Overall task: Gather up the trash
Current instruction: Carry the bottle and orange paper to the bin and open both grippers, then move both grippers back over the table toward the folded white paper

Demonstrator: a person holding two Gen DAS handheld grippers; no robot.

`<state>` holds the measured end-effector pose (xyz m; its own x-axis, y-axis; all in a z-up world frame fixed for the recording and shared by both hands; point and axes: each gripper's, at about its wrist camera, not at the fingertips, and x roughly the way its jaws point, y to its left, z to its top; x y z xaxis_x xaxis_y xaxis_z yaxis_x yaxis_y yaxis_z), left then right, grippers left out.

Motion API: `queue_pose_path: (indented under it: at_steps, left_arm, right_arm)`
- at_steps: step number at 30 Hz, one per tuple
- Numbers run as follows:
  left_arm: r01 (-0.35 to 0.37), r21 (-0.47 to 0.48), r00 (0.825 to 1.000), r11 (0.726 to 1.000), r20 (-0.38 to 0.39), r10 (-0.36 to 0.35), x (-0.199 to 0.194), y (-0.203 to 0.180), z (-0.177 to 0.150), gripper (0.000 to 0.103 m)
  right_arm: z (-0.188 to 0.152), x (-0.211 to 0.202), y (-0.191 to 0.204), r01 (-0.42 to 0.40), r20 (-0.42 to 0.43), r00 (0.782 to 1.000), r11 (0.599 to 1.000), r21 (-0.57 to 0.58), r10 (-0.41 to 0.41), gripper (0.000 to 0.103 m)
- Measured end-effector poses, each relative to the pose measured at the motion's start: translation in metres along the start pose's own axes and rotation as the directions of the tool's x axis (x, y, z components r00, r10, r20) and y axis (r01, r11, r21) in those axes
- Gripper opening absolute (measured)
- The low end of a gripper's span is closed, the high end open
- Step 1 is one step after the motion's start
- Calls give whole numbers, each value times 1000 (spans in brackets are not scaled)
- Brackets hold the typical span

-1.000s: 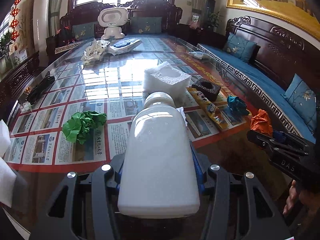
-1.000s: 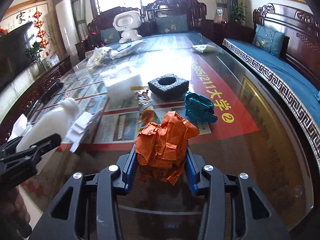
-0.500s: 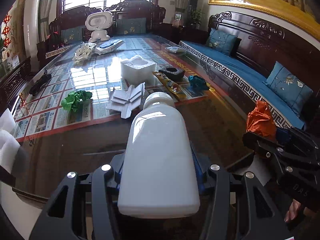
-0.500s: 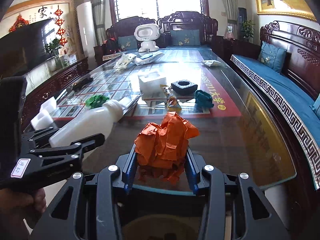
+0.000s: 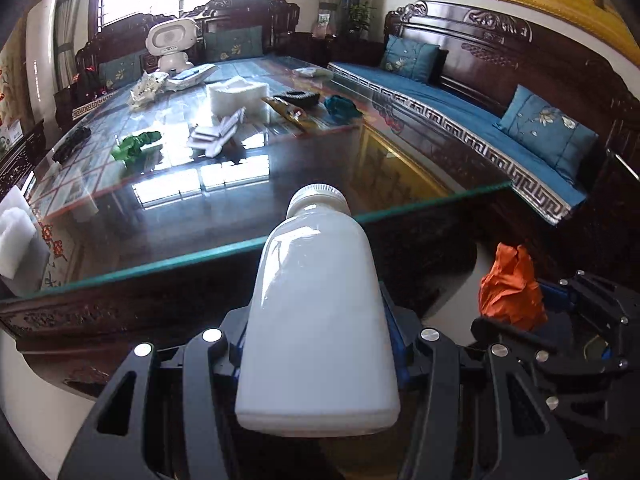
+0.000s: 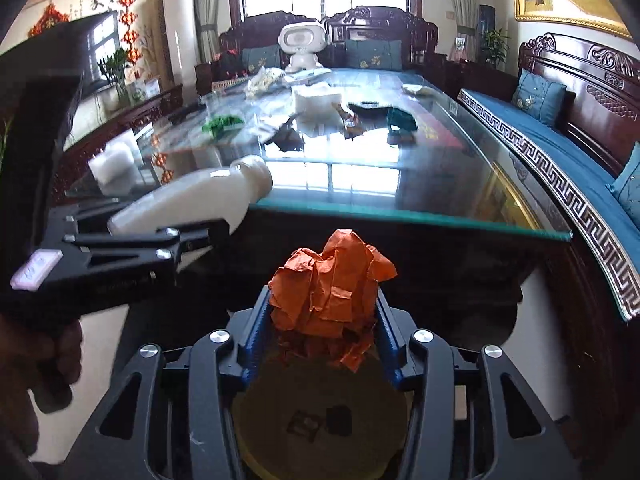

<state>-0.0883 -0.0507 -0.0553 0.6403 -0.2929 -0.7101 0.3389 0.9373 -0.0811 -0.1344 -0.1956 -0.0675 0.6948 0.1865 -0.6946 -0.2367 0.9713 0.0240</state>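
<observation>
My left gripper (image 5: 316, 320) is shut on a white plastic bottle (image 5: 318, 320), held off the near edge of the glass table (image 5: 240, 208). The bottle also shows in the right wrist view (image 6: 192, 204). My right gripper (image 6: 324, 312) is shut on a crumpled orange paper ball (image 6: 332, 284), also in the left wrist view (image 5: 510, 288). Under the right gripper sits a round brownish bin (image 6: 320, 412). On the table lie a green paper ball (image 5: 134, 146), a teal paper ball (image 5: 340, 106), a snack wrapper (image 5: 290, 116) and white foam pieces (image 5: 218, 134).
A white foam block (image 5: 238, 94), a black foam ring (image 5: 300, 98) and a white robot toy (image 5: 170, 46) stand farther back on the table. A blue-cushioned wooden bench (image 5: 480, 120) runs along the right. White foam (image 5: 16, 236) lies at the table's left corner.
Both grippers have pulled back from over the table to beyond its near edge and lowered, still holding the bottle and the orange paper. The bin has come into view under the right gripper.
</observation>
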Motion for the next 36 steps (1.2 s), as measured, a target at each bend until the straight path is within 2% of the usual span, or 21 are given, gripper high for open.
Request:
queue_pose_path:
  at_steps: [1,2,5,13,19,21,22,24,30,36]
  left_arm:
    - [3,5,1000,1000,-5,-3,0,-2,-4,52]
    - [7,15,1000,1000,-12,-7,1,-5,-10,52]
    - [29,29,999,999,-37,-28,4,-13,-21,52]
    - [93,88,992,992,-98,-84,8,-41,-46,52]
    - [171,130,974,977,-171,-148,17,-62,-62,52]
    - [185,138,973,973,-167,-161,16,-64,-63,59]
    - [192,144,972,971,-163,-168,15,-66,-64,66]
    - [199,159,972,967,-159,-174,12,-70,-63,66]
    - [183,152,977,971,-134,-163,8,-70,-57,63]
    - [98,103,994,990,-62,-92,4,-47,-29,63]
  right_arm:
    - [-6,0,1,11,-8,1000,1000,-8,-11,64]
    - [-13,1,1,25,-15,1000,1000,-16,-25,69]
    - [-27,-2,-2,29,-34,999,1000,-1,-29,72]
    - [-31,-17,-21,73,21,997,995,71,-74,73]
    - [-27,-23,-36,98,48,994,990,103,-103,77]
    - [-27,-25,-39,103,55,993,989,109,-109,77]
    - [-26,-25,-40,105,57,992,988,113,-112,77]
    - [-26,-26,-41,104,60,992,988,117,-112,77]
    - [-22,-25,-36,85,72,993,991,105,-93,77]
    - [-2,-21,-35,68,94,993,993,96,-77,77]
